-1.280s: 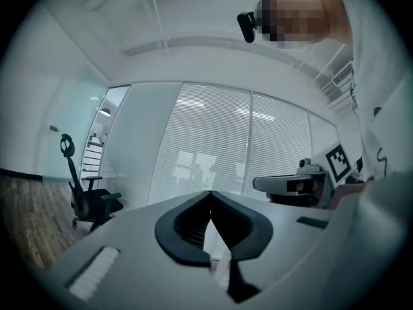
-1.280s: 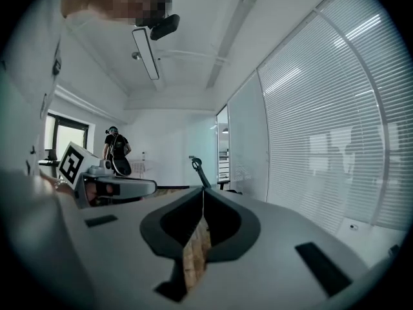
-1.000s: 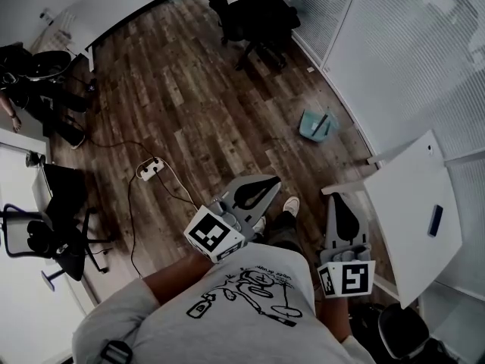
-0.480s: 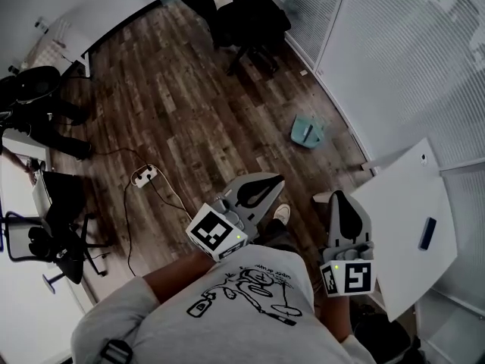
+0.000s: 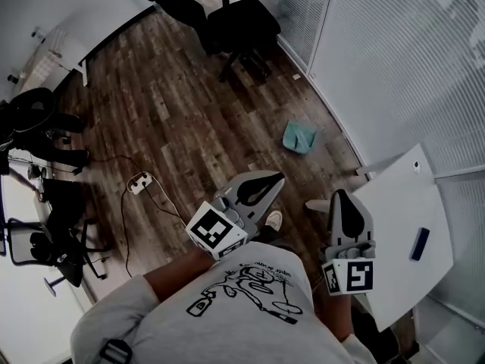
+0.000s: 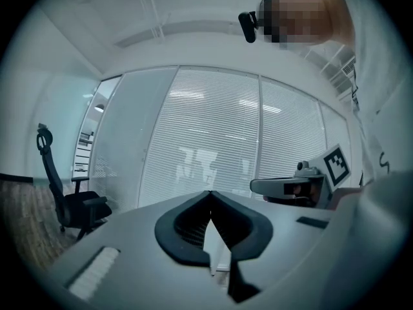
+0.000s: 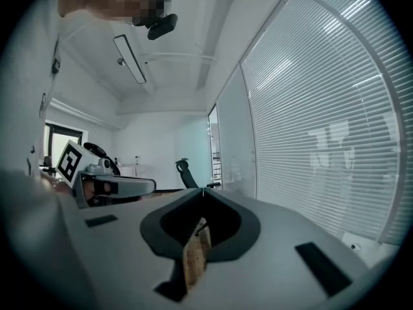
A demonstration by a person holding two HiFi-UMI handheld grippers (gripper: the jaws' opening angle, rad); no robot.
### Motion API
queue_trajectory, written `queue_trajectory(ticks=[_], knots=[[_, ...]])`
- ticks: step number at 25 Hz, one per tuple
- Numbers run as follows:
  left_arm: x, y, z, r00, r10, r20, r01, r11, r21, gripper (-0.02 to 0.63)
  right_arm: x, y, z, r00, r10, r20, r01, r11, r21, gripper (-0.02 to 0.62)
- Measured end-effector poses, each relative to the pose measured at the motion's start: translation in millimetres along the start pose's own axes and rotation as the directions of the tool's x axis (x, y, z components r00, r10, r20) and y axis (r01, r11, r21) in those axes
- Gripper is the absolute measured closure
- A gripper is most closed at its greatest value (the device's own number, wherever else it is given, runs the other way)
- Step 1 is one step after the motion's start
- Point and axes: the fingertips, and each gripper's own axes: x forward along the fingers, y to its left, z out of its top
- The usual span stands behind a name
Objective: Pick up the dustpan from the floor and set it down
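Grey left claw (image 5: 279,178) and right claw (image 5: 340,194) are both clenched, empty (teal dustpan (image 5: 300,137) lies well apart).

The head view is dim and washed of colour. The floor (image 5: 189,120) reads dark, while the blinds (image 5: 409,59) and the white desk (image 5: 402,226) glare pale along the right. Straight lines bow toward the edges. Both gripper views are round fisheye pictures with black corners. Soft daylight comes through the blinds (image 6: 213,134), and a ceiling lamp (image 7: 132,58) glows faintly. The left tongs (image 6: 209,196) and right tongs (image 7: 203,192) loom grey and soft-edged close to the lens.
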Motion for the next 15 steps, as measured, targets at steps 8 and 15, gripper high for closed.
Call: queue_trajectory(ticks=[8, 15], knots=[[30.0, -7.6, -4.0, 1.0, 0.021, 0.014, -0.021, 1.0, -0.005, 0.604, 2.4, -31.7, -4.5, 1.0, 0.025, -0.005, -0.025, 1.0, -0.01, 0.589], [40.1, 0.7, -11.7, 0.999, 0.048, 0.006, -0.048, 0.999, -0.024, 0.604, 14.3, -36.9, -9.0, 0.998, 0.06, -0.017, -0.06, 0.998, -0.009, 0.589]])
